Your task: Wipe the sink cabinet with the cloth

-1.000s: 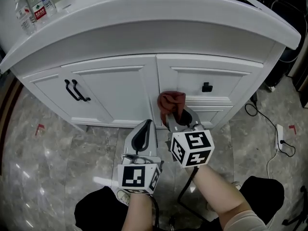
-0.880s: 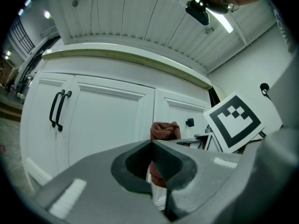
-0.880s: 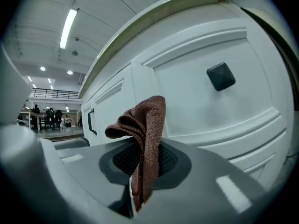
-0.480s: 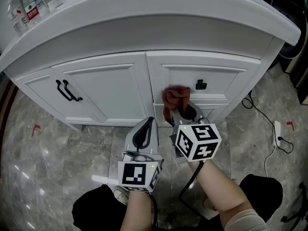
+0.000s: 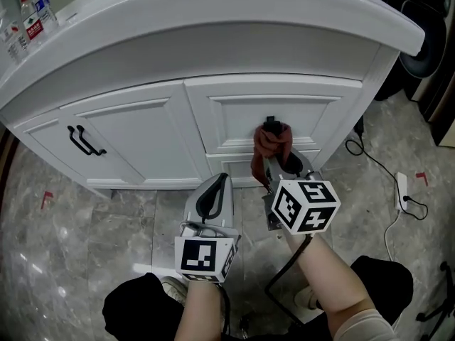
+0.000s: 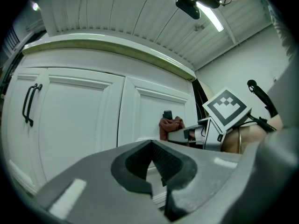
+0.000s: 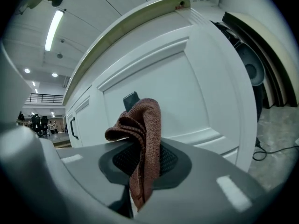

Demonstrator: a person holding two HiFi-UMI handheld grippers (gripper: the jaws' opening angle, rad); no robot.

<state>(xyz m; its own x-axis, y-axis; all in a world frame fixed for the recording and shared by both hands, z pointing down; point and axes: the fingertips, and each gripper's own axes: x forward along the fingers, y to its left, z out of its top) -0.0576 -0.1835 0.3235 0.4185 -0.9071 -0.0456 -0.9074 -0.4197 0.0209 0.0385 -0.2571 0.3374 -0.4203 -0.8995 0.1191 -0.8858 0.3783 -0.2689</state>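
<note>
The white sink cabinet (image 5: 156,123) fills the upper half of the head view, with a curved counter above its doors. My right gripper (image 5: 273,163) is shut on a rust-brown cloth (image 5: 271,143), bunched against the upper right drawer front just below its small black knob (image 5: 270,121). In the right gripper view the cloth (image 7: 142,139) hangs between the jaws with the knob (image 7: 131,99) right behind it. My left gripper (image 5: 211,194) hangs lower, short of the cabinet base, shut with nothing in it. From the left gripper view I see the cloth (image 6: 170,126) on the drawer.
A black double handle (image 5: 83,141) sits on the left cabinet door. Plastic bottles (image 5: 32,20) stand on the counter's far left. A black cable (image 5: 380,170) and a white power strip (image 5: 404,188) lie on the marble floor at the right. Dark equipment (image 5: 426,41) stands beside the cabinet's right end.
My right gripper has carried the cloth rightward along the cabinet front, from the seam beside the drawer to just under the black knob. The left gripper has stayed put.
</note>
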